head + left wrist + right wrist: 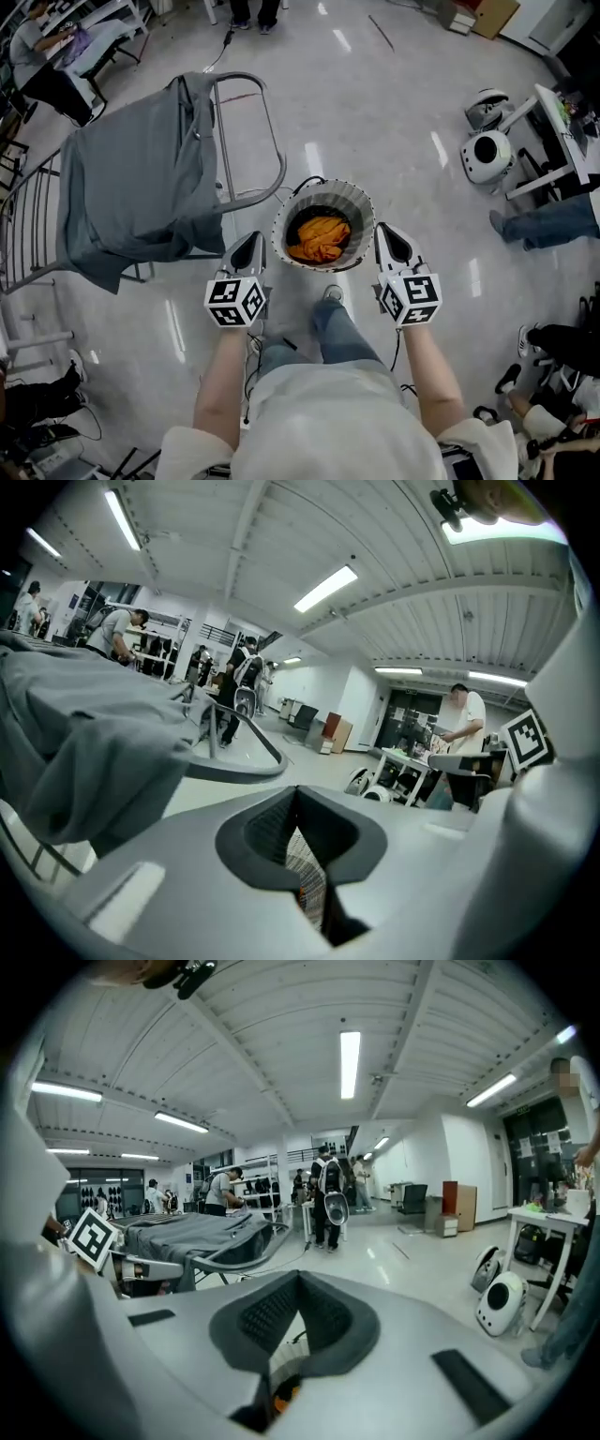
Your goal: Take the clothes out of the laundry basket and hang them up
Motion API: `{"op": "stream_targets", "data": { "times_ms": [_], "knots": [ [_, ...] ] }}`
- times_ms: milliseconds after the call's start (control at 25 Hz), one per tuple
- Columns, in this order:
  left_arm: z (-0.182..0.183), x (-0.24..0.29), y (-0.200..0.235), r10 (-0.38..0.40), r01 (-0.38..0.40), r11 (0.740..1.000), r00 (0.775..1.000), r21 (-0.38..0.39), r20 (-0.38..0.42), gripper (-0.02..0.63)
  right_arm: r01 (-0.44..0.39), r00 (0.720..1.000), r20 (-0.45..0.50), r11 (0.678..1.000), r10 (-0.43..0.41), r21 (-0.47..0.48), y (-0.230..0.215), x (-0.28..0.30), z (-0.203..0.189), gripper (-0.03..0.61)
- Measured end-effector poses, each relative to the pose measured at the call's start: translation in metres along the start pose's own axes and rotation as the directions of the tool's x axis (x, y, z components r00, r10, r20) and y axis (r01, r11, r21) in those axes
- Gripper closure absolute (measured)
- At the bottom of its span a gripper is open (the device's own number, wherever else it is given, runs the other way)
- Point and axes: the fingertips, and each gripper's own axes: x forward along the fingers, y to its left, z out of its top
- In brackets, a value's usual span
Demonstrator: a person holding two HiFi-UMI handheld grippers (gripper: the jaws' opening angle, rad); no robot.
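The drying rack [273, 141] stands to your left, and a grey garment [131, 187] already hangs over most of it, so only the rounded end of its tube is bare. Just beside that end, straight in front of you, the laundry basket [357, 199] sits on the floor. An orange garment [320, 238] lies crumpled at the bottom, the only piece I can see inside.

The left gripper [247, 251] and the right gripper [393, 240] are on either side of the basket, each near its rim and above it. Both have their jaws pressed together and hold nothing (each gripper view shows only basket wall through the small gap below the pads).

From your grippers, the garment lies between them, a little forward and lower down. Neither hand is clearly nearer. The heap has no clear long axis, only a little more width across. I judge that you must open the jaws before reaching down, and the left hand is nearer to the rack.
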Motion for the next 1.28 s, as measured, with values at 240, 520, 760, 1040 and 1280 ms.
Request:
{"op": "stream_targets", "data": {
  "times_ms": [240, 520, 760, 1040, 1280],
  "knots": [
    [-0.070, 0.100, -0.031, -0.099, 0.099, 0.995, 0.987, -0.008, -0.127, 0.603, -0.015, 0.998, -0.058, 0.999, 0.012, -0.047, -0.042, 0.039, -0.050, 0.577],
    [-0.203, 0.222, -0.046, -0.181, 0.205, 0.978, 0.921, 0.035, -0.344, 0.571, -0.037, 0.995, -0.092, 0.998, 0.032, -0.046, -0.082, 0.084, -0.114, 0.577],
    [-0.320, 0.295, -0.035, -0.184, 0.233, 0.972, 0.846, 0.037, -0.501, 0.445, -0.057, 0.993, -0.106, 0.998, 0.054, -0.026, -0.113, 0.111, -0.163, 0.577],
    [-0.430, 0.357, -0.018, -0.182, 0.310, 0.947, 0.740, 0.088, -0.647, 0.379, -0.036, 0.988, -0.147, 0.999, 0.035, -0.005, -0.152, 0.137, -0.243, 0.577],
    [-0.520, 0.395, -0.014, -0.178, 0.408, 0.904, 0.629, 0.125, -0.757, 0.380, -0.021, 0.984, -0.174, 0.999, 0.027, 0.040, -0.170, 0.150, -0.303, 0.577]
  ]
}}
